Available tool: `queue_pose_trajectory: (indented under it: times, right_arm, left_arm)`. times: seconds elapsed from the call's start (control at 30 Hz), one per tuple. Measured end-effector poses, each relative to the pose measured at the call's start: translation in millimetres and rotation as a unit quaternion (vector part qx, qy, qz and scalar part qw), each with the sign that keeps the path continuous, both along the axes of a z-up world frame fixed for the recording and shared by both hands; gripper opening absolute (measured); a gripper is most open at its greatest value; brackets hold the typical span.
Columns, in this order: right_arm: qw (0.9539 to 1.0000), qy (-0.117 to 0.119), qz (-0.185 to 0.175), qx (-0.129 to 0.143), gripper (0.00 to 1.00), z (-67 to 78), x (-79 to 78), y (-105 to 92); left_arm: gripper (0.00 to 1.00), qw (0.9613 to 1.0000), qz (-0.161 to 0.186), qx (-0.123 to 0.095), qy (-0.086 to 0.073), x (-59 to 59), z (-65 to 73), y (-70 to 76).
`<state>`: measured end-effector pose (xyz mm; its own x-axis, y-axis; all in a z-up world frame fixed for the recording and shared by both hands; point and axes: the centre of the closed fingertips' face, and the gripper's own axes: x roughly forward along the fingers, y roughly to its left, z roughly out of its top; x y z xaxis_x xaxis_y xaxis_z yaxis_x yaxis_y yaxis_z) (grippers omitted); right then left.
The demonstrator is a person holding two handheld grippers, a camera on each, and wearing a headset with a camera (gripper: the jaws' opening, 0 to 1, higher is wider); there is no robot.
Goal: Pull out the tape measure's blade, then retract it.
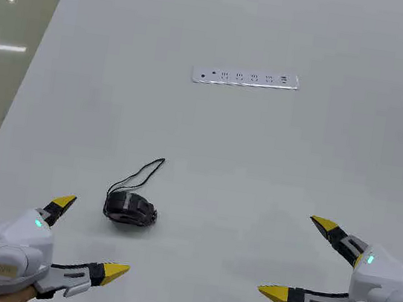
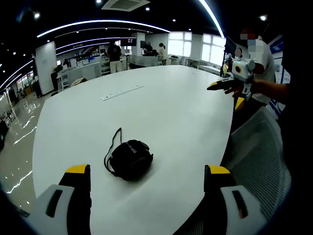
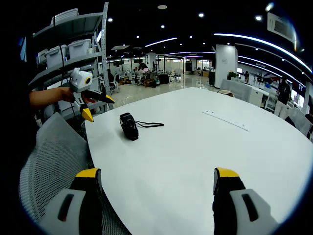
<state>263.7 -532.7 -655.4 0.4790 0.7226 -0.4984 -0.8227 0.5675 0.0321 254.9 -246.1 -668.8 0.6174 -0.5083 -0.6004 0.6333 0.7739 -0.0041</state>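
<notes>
My left gripper (image 1: 94,234) is the nearer one by a good way: the tape measure (image 1: 131,209) lies on the white table (image 1: 276,154) near my edge, just ahead of that gripper and a little to its right, and in the left gripper view it sits almost squarely between my two yellow-tipped jaws, a bit beyond them. My right gripper (image 1: 294,256) is well apart from it, off to the tape's right across bare tabletop. Both grippers are spread wide and carry nothing. The dark case seems to lie with its longer side running across me, left to right, and its thin black strap (image 1: 142,175) trails away from me toward the power strip (image 1: 245,78) farther up the table (the strap end is clearly on the far side). I cannot tell where the blade's hook comes out, so I judge the left should close on the case while the right comes in for the blade.
</notes>
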Motion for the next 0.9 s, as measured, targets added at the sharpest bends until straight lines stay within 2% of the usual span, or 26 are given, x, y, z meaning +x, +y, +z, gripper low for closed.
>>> queue_pose_trajectory:
  times: [0.37,0.9]
  right_arm:
    - [1.0000,0.002,0.002,0.002,0.97,-2.6,-0.2,2.4]
    - [1.0000,0.003,0.002,0.000,0.97,-3.6,-0.2,1.9]
  left_arm:
    - [0.96,1.0000,-0.007,0.000,0.002,-0.2,-4.8,-6.7]
    - [0.95,1.0000,-0.004,0.001,-0.002,2.6,-1.9,-3.0]
